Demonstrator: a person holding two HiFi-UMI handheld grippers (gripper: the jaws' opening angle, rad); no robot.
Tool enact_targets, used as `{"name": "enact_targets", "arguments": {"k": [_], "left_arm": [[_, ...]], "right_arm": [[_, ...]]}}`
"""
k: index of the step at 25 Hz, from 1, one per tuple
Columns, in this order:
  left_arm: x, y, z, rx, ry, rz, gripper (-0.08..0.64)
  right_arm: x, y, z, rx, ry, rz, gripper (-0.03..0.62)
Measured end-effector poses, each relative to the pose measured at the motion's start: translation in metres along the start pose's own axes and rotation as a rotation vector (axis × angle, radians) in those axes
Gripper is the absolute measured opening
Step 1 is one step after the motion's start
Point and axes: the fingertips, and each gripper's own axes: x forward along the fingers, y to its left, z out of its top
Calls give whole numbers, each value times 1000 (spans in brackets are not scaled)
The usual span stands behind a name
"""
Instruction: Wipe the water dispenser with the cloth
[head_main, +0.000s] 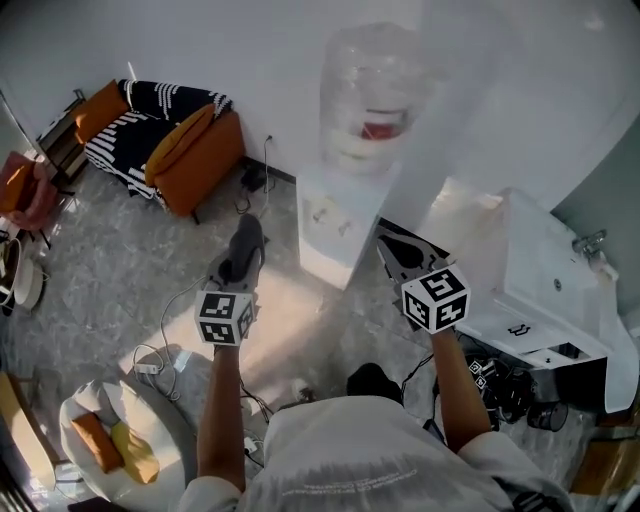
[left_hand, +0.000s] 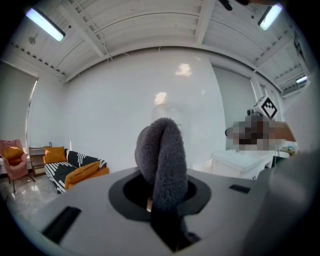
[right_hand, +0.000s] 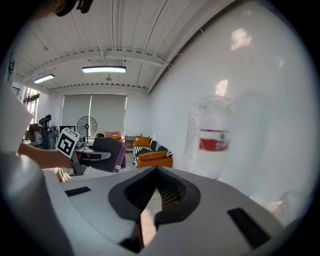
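The white water dispenser (head_main: 335, 215) stands against the wall with a clear bottle (head_main: 370, 95) on top. A folded grey fluffy cloth (left_hand: 162, 150) sticks up out of my left gripper (head_main: 244, 243), which is shut on it and held left of the dispenser's base, apart from it. My right gripper (head_main: 392, 248) hovers just right of the dispenser with its jaws together and nothing between them. In the right gripper view the bottle (right_hand: 211, 137) with its red label rises ahead at the right, and the left gripper with the cloth (right_hand: 102, 151) shows at the left.
An orange and striped sofa (head_main: 165, 135) stands at the back left. A white sink cabinet (head_main: 560, 290) is at the right, dark clutter (head_main: 510, 385) below it. Cables (head_main: 160, 360) trail on the floor. A round white seat (head_main: 110, 440) sits near left.
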Motion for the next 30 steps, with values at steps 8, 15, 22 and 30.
{"name": "enact_targets", "arguments": {"k": [8, 15, 22, 30], "left_arm": [[96, 20, -32, -84, 59, 3, 72], [204, 39, -79, -176, 144, 43, 72], [298, 61, -146, -245, 246, 79, 72], [359, 81, -184, -294, 253, 100, 72]], "right_arm": [[85, -56, -26, 39, 50, 98, 14], [151, -108, -63, 81, 146, 159, 14], [196, -140, -114, 96, 258, 128, 14], [210, -164, -150, 172, 321, 77, 14]]}}
